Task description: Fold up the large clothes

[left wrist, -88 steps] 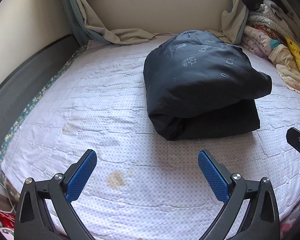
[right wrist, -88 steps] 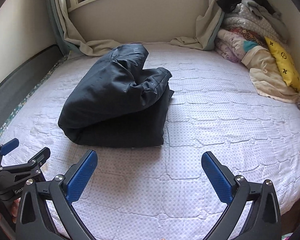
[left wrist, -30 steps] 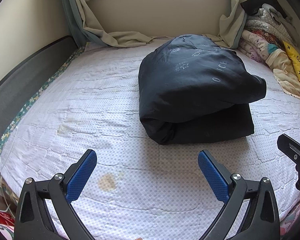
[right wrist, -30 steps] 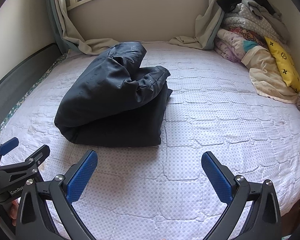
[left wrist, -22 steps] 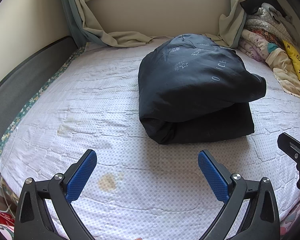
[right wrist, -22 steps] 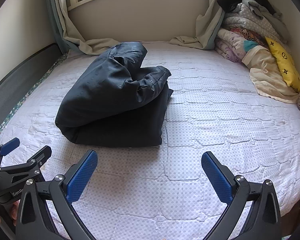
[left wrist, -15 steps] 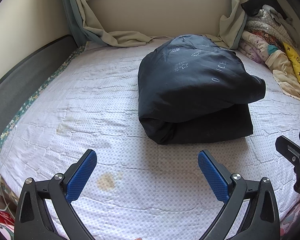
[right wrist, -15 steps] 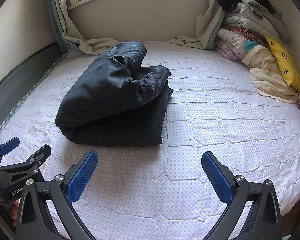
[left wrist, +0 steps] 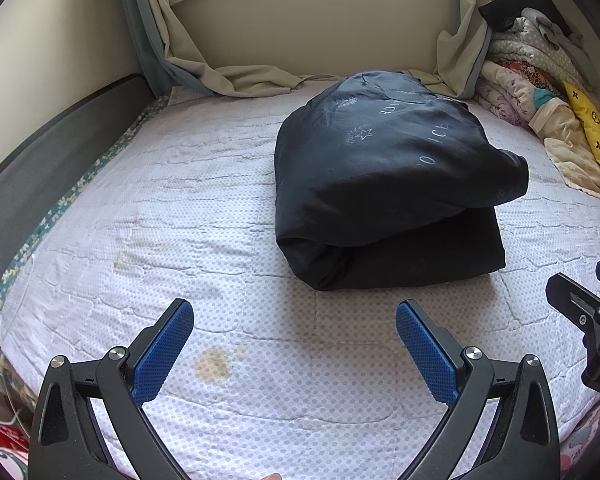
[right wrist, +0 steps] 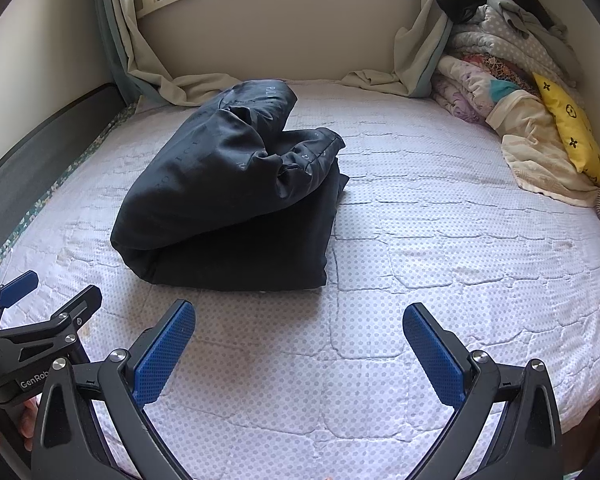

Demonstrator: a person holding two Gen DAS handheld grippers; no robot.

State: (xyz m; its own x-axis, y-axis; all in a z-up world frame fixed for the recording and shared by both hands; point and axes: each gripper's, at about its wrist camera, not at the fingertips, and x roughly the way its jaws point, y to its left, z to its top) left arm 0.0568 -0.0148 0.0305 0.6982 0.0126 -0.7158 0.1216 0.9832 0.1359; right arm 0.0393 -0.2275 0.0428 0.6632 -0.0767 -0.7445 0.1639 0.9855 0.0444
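Two blue pads of the left tool (left wrist: 294, 344) stand wide apart, released and empty, above the near part of the bed (left wrist: 160, 208). Ahead of them, the folded dark garment (left wrist: 384, 184) lies on the quilted cover, right of centre, with pale lettering on top. The right tool (left wrist: 580, 308) shows at the right edge.

From the right wrist, the right tool is likewise spread and holding nothing. The garment lies ahead to the left, and a heap of bedding (right wrist: 512, 92) fills the far right corner.
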